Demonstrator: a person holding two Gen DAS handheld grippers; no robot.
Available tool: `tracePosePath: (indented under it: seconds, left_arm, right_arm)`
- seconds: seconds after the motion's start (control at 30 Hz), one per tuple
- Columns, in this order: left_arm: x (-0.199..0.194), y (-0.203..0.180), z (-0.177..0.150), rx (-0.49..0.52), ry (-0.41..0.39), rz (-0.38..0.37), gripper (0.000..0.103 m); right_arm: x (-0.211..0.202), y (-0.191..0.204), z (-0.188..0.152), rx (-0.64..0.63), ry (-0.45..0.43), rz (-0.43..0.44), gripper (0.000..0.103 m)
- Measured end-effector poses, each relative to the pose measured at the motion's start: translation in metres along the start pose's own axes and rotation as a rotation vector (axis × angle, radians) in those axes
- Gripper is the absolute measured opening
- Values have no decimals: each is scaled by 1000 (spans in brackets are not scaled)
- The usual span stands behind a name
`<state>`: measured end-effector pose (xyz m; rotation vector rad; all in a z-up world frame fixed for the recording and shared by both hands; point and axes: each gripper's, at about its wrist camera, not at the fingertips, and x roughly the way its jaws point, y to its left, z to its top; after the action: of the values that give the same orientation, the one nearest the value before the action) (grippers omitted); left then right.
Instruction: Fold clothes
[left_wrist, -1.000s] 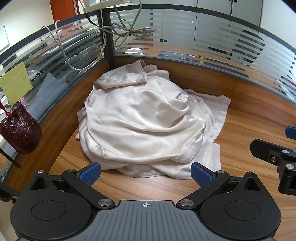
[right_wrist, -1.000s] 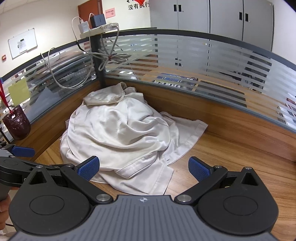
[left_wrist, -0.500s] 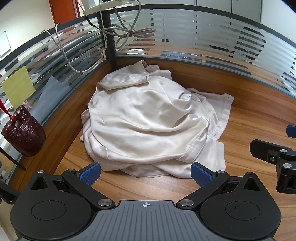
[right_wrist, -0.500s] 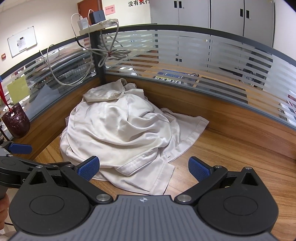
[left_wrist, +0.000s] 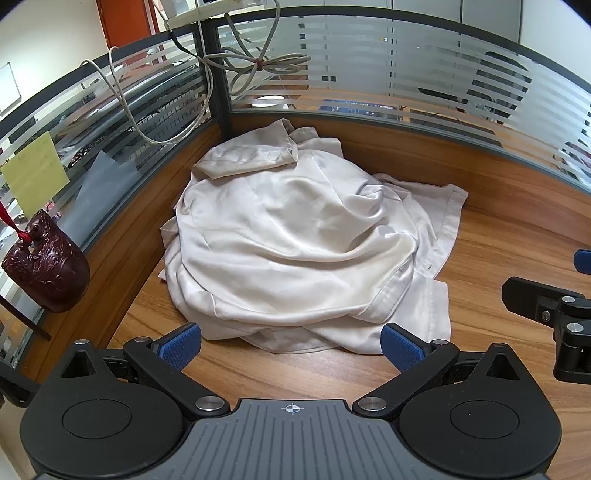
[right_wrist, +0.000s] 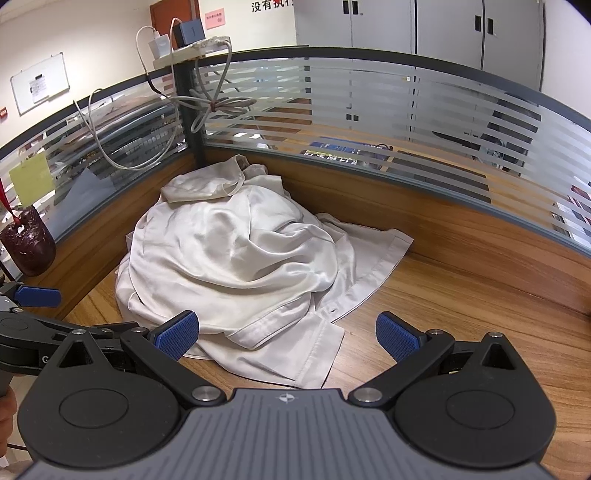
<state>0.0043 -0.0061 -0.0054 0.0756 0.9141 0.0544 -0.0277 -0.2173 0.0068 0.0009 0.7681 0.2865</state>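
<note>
Pre-grasp approach: garment unfolded, both grippers empty.

Far left, dark red ornament (left_wrist: 46, 266) hanging beside glass partition (left_wrist: 110, 122), clear of the work. Cream shirt (left_wrist: 295, 243) heaped in the tabletop (left_wrist: 498, 258) corner, one hem spread flat toward the right. Left gripper (left_wrist: 291, 345) just short of the near hem, fingers (left_wrist: 181, 345) wide apart, nothing held. Right gripper (right_wrist: 286, 338) likewise spread and empty, near hem lying between its fingers. Compared with one second ago: heap slightly larger and lower in both views, shape unchanged; closing in only, no fold begun. Left view only: right gripper's fingertip at the right edge, well clear of cloth. Right view only: loose front flap (right_wrist: 314, 350) and wall cabinets (right_wrist: 406, 26) behind.
</note>
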Motion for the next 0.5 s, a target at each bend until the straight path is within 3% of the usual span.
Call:
tracePosePath:
  seconds: [0.5]
  left_arm:
    - [3,1,2,-8,14,5,103]
  right_arm:
    - [1,0,-1,2,6,-9,103]
